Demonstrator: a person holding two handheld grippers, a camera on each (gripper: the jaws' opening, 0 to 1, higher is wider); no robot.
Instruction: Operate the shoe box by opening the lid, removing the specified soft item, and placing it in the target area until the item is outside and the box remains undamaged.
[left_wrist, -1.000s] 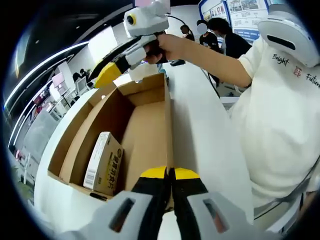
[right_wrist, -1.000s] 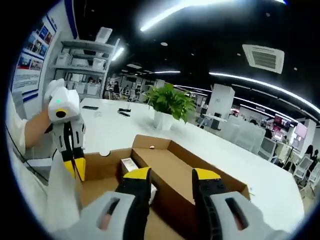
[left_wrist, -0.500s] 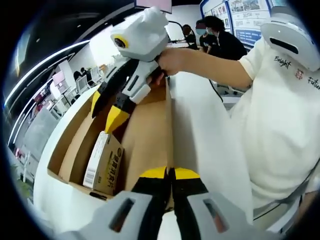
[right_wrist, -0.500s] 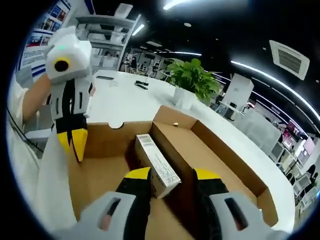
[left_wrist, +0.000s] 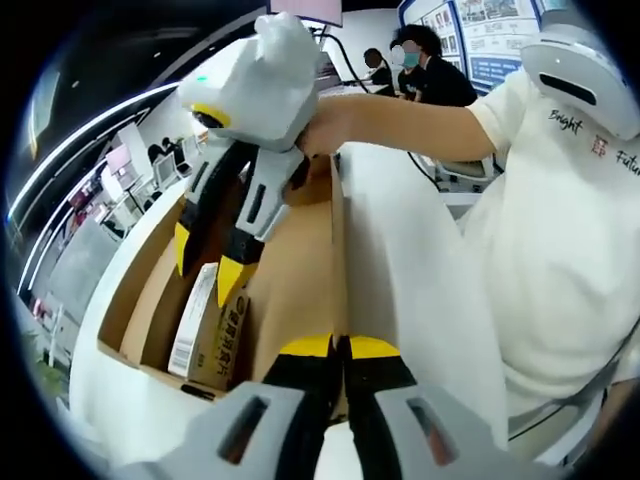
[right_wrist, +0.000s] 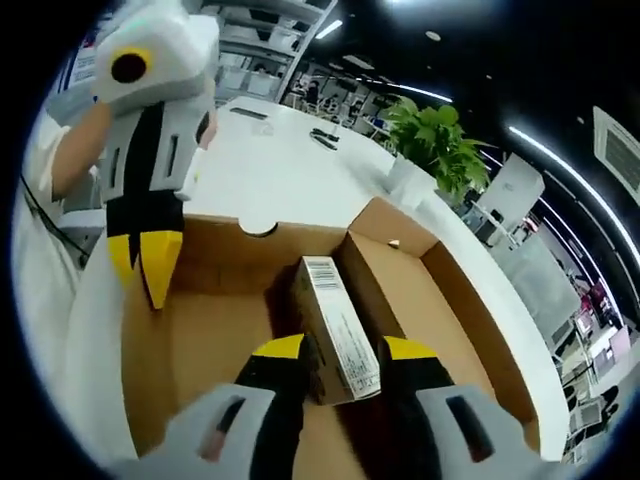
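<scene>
An open brown cardboard shoe box (left_wrist: 150, 290) (right_wrist: 440, 290) lies on a white table. Its lid (left_wrist: 295, 270) (right_wrist: 200, 330) is held up along the near edge, where my left gripper (left_wrist: 340, 346) (right_wrist: 143, 268) is shut. A small tan carton with a barcode label (left_wrist: 205, 335) (right_wrist: 335, 320) lies inside by the hinge. My right gripper (right_wrist: 345, 350) (left_wrist: 206, 270) is open and reaches down into the box, one jaw on each side of the carton. Whether the jaws touch the carton is unclear.
The white table (right_wrist: 270, 170) stretches behind the box, with a potted plant (right_wrist: 435, 140) and small dark items on it. The person's white shirt (left_wrist: 560, 250) is close on the right. People (left_wrist: 420, 60) stand at the back.
My right gripper has come down from above the far end of the box into it, and its open jaws now straddle the carton. The left gripper has stayed where it was.
</scene>
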